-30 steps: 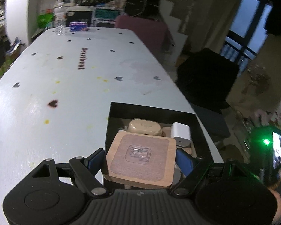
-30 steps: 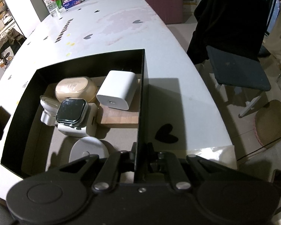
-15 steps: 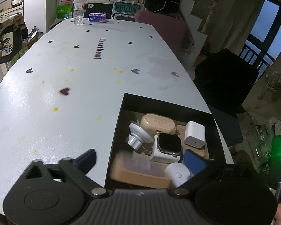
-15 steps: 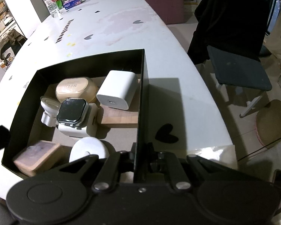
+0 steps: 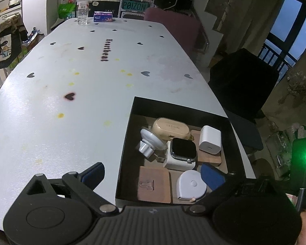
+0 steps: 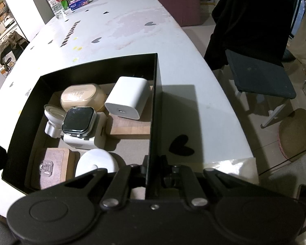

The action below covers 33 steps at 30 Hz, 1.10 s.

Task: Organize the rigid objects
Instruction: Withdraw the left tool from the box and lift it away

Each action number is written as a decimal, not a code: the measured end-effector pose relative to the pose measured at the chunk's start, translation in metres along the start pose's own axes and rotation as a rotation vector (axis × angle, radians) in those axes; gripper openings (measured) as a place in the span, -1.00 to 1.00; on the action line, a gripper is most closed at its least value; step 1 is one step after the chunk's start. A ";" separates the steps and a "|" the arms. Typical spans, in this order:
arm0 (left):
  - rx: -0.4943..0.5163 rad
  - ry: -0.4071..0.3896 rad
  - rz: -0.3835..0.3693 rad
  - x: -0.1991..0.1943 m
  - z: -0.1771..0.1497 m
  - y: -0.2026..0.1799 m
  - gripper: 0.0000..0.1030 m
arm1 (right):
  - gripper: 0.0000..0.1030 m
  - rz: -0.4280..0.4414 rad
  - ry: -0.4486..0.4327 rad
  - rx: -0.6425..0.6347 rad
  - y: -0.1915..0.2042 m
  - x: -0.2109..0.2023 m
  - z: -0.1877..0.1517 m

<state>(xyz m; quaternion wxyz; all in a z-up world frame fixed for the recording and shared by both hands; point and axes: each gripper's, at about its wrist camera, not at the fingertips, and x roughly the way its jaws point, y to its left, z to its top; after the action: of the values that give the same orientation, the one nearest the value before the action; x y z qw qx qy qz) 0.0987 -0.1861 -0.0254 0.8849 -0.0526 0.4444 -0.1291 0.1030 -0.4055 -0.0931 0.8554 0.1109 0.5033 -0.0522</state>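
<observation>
**Now out cleanly: lift the empty left tongs, keep the box pinned**

Left wrist view. Note the left gripper [image 5: 152,174] spread to its widest, with nothing pinched. Find one blue pad [image 5: 92,174] outside the black box [image 5: 179,106], above the white table [image 5: 71,81], and the other just over the box's near right corner. Find the wooden coaster [image 5: 155,183], the one with a clear hook on its face, lying flat in the near left corner, just beside the round white tape measure [image 5: 191,185]. Judge the placing done and the withdrawal as the step in hand. Raise the tongs straight up before swinging aside, minding the near wall under the spread fingers. Avoid dragging the right-hand pad across the tape measure or bumping the smartwatch on its stand [image 5: 183,148] behind it. Leave the white charger [image 5: 211,139], the beige earbud case [image 5: 171,128] and the white round mount [image 5: 151,140] alone at the back. Seek the next loose item elsewhere: none visible on the table in this view, only a water bottle [image 5: 82,8] and a tissue pack [image 5: 103,17] at the far end.

Right wrist view. See the right gripper [image 6: 154,169] clamped narrow on the box's right wall, near its front corner, steadying the box. Hold that pinch firm and level; avoid twisting, for fear of tilting the thin wall and sliding the contents. Confirm the coaster [image 6: 53,167] flat on the floor of the box, touching or nearly touching the tape measure [image 6: 98,161], apart from the watch [image 6: 78,119]. Release only after getting the left tongs clear.
</observation>
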 end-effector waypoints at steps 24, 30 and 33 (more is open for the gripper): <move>0.187 -0.157 0.041 -0.059 0.005 0.012 0.97 | -0.79 0.017 -0.006 0.018 -0.001 -0.001 -0.001; 0.186 -0.184 0.026 -0.065 0.006 0.023 0.98 | -0.61 -0.008 -0.061 0.016 -0.001 -0.010 -0.004; 0.182 -0.186 0.034 -0.064 0.005 0.028 0.98 | -0.50 -0.017 -0.105 0.035 -0.002 -0.020 -0.004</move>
<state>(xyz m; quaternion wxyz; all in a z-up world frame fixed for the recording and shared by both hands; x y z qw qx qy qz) 0.0715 -0.1422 0.0213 0.9255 0.0239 0.3477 -0.1485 0.0892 -0.4073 -0.0780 0.8781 0.1186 0.4577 -0.0739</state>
